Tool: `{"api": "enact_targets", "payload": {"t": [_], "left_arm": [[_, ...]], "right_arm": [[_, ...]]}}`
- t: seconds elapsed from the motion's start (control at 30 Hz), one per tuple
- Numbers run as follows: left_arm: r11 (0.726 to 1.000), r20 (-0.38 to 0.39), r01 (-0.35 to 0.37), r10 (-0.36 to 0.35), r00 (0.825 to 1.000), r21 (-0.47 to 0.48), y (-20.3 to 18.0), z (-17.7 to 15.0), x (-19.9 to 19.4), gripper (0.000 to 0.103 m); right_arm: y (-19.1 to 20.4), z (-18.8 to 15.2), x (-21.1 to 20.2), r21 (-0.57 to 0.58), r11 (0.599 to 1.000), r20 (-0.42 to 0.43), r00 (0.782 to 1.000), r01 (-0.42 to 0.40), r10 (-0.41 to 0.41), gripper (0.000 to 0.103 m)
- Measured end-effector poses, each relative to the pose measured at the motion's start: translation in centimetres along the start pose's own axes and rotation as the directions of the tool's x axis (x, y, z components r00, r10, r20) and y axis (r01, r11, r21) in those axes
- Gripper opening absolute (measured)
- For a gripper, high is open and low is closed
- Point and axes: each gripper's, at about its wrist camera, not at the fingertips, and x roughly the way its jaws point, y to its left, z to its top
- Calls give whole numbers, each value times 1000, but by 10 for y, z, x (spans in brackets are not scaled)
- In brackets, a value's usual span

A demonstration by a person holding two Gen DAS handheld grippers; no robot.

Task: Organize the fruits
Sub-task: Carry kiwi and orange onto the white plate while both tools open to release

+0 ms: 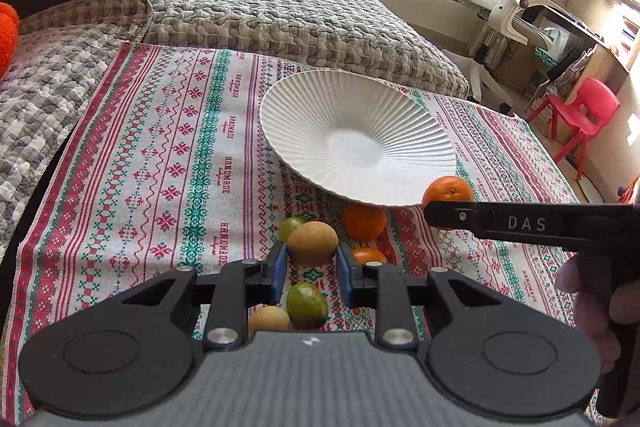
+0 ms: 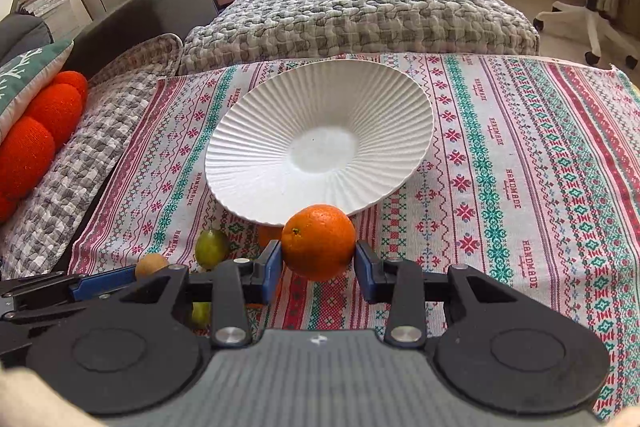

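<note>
Patterned cloth (image 2: 520, 155), white plate (image 2: 256, 163), orange (image 2: 318, 241) between right fingers (image 2: 272, 263).

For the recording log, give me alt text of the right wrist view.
The right tongs grip an orange between blue pads, just short of an empty white ribbed plate. It sits on a patterned cloth, with greenish and brownish fruits at lower left.

White ribbed plate (image 2: 256, 163), orange fruit (image 2: 318, 241), red-green patterned cloth (image 2: 520, 163)

Plate (image 2: 320, 143) on cloth (image 2: 520, 167), fruits (image 1: 308, 267) just before it.
</note>
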Motion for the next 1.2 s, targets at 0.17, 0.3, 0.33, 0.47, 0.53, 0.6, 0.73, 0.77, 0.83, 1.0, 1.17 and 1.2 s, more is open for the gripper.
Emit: {"api": "enact_targets", "payload": {"t": [0.17, 0.3, 0.33, 0.47, 0.53, 0.6, 0.73, 0.77, 0.83, 1.0, 1.17, 1.2], "left_arm": [[999, 34, 9, -11, 999, 41, -7, 31, 18, 14], [996, 53, 36, -40, 998, 82, -11, 43, 35, 14], [995, 55, 41, -47, 997, 92, -12, 46, 39, 14], [991, 57, 53, -60, 997, 119, -14, 57, 60, 14], [991, 60, 57, -65, 996, 125, -13, 61, 69, 14], [990, 61, 54, -62, 996, 130, -11, 65, 79, 14], [988, 60, 50, -59, 996, 144, -8, 68, 92, 14], [988, 61, 49, -58, 996, 146, -8, 68, 94, 14], [988, 62, 49, -59, 996, 148, -6, 67, 96, 14], [985, 52, 57, -67, 996, 164, -6, 67, 102, 14], [983, 43, 53, -62, 997, 176, -7, 68, 109, 14], [983, 40, 53, -61, 997, 175, -7, 69, 110, 14]], "right_arm": [[-11, 21, 14, 8, 1000, 10, 1000, -2, 2, 35], [-22, 37, 26, 2, 1000, 28, 1000, -13, 13, 35], [-24, 40, 29, 0, 1000, 30, 999, -18, 18, 35], [-31, 48, 43, -9, 999, 27, 999, -34, 34, 35], [-34, 52, 50, -14, 999, 25, 999, -40, 40, 35], [-35, 55, 55, -21, 999, 23, 999, -41, 41, 35], [-35, 58, 63, -34, 998, 22, 999, -47, 47, 35], [-35, 59, 65, -34, 998, 20, 999, -49, 50, 35], [-35, 60, 68, -36, 998, 18, 998, -55, 55, 35], [-32, 61, 75, -35, 997, 9, 998, -63, 63, 35], [-32, 63, 75, -41, 997, 2, 998, -63, 63, 35], [-33, 63, 75, -40, 997, 0, 998, -63, 63, 35]]}}
